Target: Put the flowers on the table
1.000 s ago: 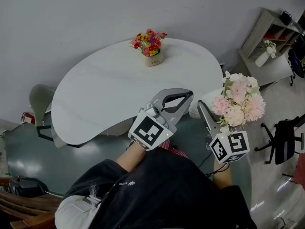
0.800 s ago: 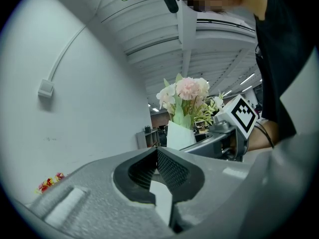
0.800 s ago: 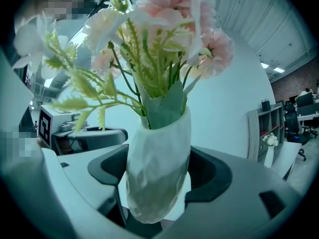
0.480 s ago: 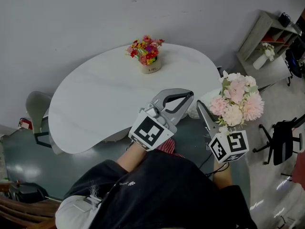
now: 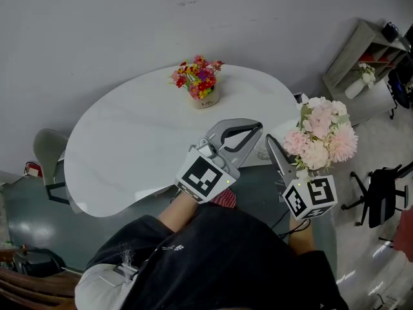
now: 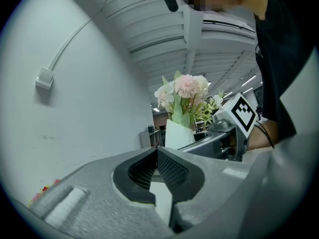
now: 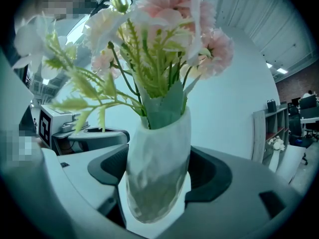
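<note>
Nearest the head cam: person's dark top (image 5: 213, 263), both forearms extending fwd from it. L marker cube (image 5: 205, 176) and R marker cube (image 5: 311, 197) sit at the rear of each tool. Left gripper (image 5: 256, 129) is held over the near edge of the table (image 5: 129, 141). In the left gripper view (image 6: 156, 152) its two ribbed pads are pressed together tip to tip, with nothing between them. Right gripper (image 5: 271, 144) is just beside it, to the R and off the table's edge, above the floor. In the right gripper view (image 7: 158, 176) its jaws pinch the lower body of a white textured vase (image 7: 159, 158) from both sides. The vase stands approx. upright, leaning slightly. The flowers (image 5: 321, 136), pale pink and white blooms w/ green stems, rise from the vase mouth and spread above the jaws (image 7: 164, 29). They are thus carried in the air, not on the table top. The left gripper view shows the same bouquet (image 6: 183, 91) to its R. Mid-distance: white rounded table, bare except at the far edge, where a small pot (image 5: 205, 97) of red, yellow and purple flowers stands. A grey chair (image 5: 48, 150) is at the table's L end. Far: plain wall (image 5: 97, 31). At far R are a shelf unit (image 5: 368, 50) and a black office chair (image 5: 381, 192).
</note>
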### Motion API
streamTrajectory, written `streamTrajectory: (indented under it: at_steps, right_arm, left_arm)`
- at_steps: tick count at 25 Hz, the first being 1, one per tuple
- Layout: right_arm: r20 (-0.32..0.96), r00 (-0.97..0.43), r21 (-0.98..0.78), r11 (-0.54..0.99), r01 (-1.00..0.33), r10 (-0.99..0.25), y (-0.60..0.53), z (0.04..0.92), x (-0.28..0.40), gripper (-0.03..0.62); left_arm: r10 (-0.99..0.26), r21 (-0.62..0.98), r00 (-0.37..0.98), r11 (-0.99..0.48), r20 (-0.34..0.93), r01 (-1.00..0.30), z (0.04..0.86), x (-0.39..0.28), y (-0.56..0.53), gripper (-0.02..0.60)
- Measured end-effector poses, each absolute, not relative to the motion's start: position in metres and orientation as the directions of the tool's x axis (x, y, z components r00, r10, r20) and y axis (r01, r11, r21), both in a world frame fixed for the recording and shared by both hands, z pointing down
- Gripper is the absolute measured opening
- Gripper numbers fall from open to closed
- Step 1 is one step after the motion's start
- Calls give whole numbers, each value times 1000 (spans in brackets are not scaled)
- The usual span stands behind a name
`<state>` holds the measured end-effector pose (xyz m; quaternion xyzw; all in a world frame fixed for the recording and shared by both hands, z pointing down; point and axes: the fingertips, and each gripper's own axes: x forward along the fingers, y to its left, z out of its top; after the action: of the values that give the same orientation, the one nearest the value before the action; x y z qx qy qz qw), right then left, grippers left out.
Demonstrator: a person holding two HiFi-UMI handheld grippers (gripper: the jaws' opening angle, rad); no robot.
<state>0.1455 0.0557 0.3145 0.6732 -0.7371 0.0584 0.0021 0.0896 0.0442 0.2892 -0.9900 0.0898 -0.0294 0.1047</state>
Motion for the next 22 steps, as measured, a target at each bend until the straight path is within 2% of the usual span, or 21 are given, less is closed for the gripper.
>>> streamTrajectory:
  at_steps: [18, 22]
  right_arm:
    - [110, -141, -70, 134, -989, -984, -19, 316, 148, 367]
    - [142, -143, -77, 133, -988, -979, -68, 324, 150, 367]
  left_arm:
    - [-218, -193, 975, -959, 45, -206, 292, 94, -24, -2]
    - [-221, -163, 974, -964, 52, -210, 299, 95, -74, -2]
